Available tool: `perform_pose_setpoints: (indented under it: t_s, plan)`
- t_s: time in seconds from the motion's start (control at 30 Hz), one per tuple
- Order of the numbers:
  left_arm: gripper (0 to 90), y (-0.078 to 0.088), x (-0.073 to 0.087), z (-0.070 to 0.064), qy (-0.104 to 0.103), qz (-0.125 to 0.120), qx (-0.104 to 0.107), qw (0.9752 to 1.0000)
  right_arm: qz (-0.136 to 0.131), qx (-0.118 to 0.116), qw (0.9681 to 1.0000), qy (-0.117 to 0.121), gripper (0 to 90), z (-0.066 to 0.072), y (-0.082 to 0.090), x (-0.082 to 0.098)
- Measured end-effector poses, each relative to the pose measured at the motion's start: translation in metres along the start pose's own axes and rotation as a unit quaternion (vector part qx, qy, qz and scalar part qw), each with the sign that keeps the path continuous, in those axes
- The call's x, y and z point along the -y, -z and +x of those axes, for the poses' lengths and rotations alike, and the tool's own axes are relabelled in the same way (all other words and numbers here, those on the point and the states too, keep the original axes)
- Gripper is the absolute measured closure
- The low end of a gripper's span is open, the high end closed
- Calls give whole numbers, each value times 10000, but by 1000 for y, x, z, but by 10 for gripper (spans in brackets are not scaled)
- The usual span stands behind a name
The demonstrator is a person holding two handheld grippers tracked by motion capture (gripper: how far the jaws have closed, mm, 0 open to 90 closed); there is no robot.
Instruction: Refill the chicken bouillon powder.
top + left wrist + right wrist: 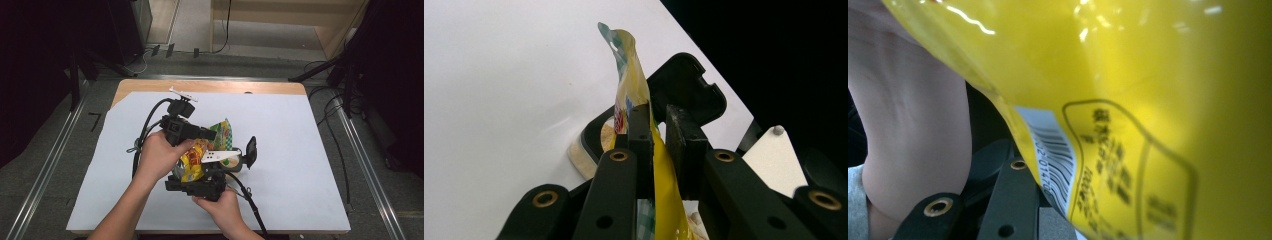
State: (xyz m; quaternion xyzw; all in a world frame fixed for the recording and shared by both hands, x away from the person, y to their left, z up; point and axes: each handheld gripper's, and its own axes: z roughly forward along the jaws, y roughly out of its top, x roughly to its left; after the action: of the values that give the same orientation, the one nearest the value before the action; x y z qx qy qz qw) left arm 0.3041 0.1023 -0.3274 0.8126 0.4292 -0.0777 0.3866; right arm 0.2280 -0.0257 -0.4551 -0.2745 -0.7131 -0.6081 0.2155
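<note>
A yellow snack bag [192, 166] hangs between my two grippers over the white sheet. My left gripper [212, 134] is shut on the bag's green-checked top edge [629, 75], and its jaws [658, 112] pinch the foil flat. Lower down, my right gripper [192, 179] grips the bag's bottom end. In the right gripper view the bag's back with its barcode [1053, 155] lies right over the jaws, and one finger [1010, 200] shows at the bottom. Just beyond the bag stands a black box [596, 132] with its hinged lid [250, 151] raised and something beige [581, 157] inside.
White paper [300, 150] covers the wooden table [210, 86]. The person's left forearm [913, 125] lies close beside the bag. Cables trail from both grippers toward the table's front edge. The floor around holds stands and loose cables.
</note>
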Motion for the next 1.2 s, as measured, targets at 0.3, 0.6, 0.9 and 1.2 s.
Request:
perform_pose_setpoints:
  t_s: [0.3, 0.6, 0.9, 1.2]
  plan:
    - [819, 0, 0, 7, 125, 3, 115, 9999, 28, 30, 10000, -25, 725, 0, 0, 0]
    - [819, 0, 0, 6, 112, 6, 100, 9999, 59, 54, 10000, -4, 725, 0, 0, 0]
    - [823, 1, 1, 8, 136, 19, 118, 9998, 160, 240, 9996, 73, 723, 0, -1, 1]
    - [828, 0, 2, 7, 132, 36, 136, 9998, 188, 451, 9987, 148, 692, 2, -1, 1]
